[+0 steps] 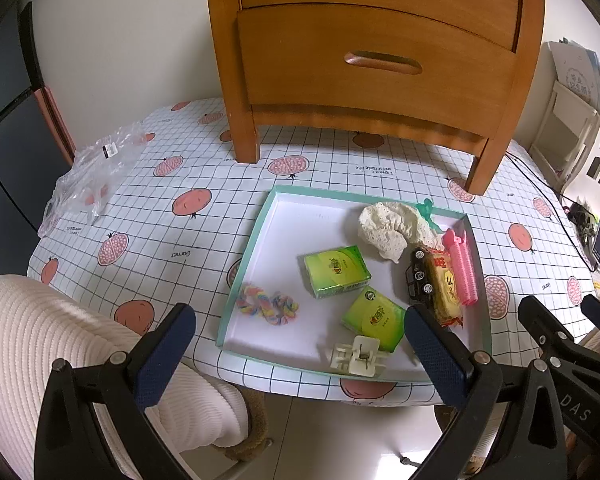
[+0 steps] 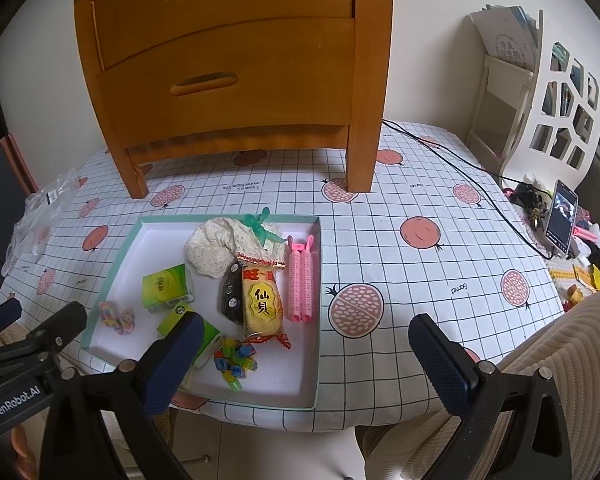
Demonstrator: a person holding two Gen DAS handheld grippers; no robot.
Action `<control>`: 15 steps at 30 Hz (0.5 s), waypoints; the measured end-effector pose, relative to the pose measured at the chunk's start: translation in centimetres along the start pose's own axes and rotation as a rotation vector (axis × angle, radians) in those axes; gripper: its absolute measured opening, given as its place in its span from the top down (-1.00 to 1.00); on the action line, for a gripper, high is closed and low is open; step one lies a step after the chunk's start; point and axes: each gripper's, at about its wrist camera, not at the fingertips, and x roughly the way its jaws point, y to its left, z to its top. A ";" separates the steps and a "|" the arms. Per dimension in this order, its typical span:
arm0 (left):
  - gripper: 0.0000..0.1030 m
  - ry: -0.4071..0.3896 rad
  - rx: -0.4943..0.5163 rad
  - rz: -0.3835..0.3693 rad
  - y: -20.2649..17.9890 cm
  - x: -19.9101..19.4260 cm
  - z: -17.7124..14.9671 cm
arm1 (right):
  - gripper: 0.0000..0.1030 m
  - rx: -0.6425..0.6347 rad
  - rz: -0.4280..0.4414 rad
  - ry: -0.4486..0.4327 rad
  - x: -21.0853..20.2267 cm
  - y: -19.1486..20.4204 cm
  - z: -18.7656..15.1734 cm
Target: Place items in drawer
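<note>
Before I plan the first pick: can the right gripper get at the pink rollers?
Probably yes. The pink rollers lie uncovered along the tray's right wall, and the right gripper hovers nearby, jaws wide and empty.

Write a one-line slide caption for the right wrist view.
Open right gripper above a tray of small items, both drawers of the wooden cabinet shut.

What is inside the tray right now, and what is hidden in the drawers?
The tray holds two green boxes, a lace cloth, a toy car, a snack pack, pink rollers and small bits. Both drawers are closed; contents unseen.

Table (image 2: 420,280) w/ tray (image 2: 318,320), cabinet (image 2: 236,60)
</note>
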 end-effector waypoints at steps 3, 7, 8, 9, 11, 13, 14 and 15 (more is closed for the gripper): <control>-1.00 0.001 -0.002 -0.001 0.1 0.0 0.0 | -1.00 0.002 -0.002 0.001 0.0 0.0 0.0; -1.00 0.003 -0.002 -0.002 0.1 0.1 0.0 | -1.00 0.004 -0.003 0.003 0.1 -0.1 0.0; -1.00 0.002 -0.002 -0.002 0.1 0.1 0.0 | -1.00 0.004 -0.003 0.003 0.1 -0.1 0.0; -1.00 0.002 -0.002 -0.001 0.1 0.1 0.0 | -1.00 0.004 -0.002 0.003 0.1 -0.1 0.0; -1.00 0.003 -0.001 -0.001 0.1 0.1 0.1 | -1.00 0.004 -0.003 0.005 0.1 -0.1 0.0; -1.00 0.006 -0.003 -0.002 0.2 0.1 0.0 | -1.00 0.004 -0.002 0.006 0.1 -0.2 -0.1; -1.00 0.006 -0.004 -0.002 0.2 0.2 0.0 | -1.00 0.004 -0.003 0.006 0.1 -0.2 0.0; -1.00 0.006 -0.005 -0.002 0.2 0.2 0.0 | -1.00 0.004 -0.003 0.006 0.1 -0.2 0.0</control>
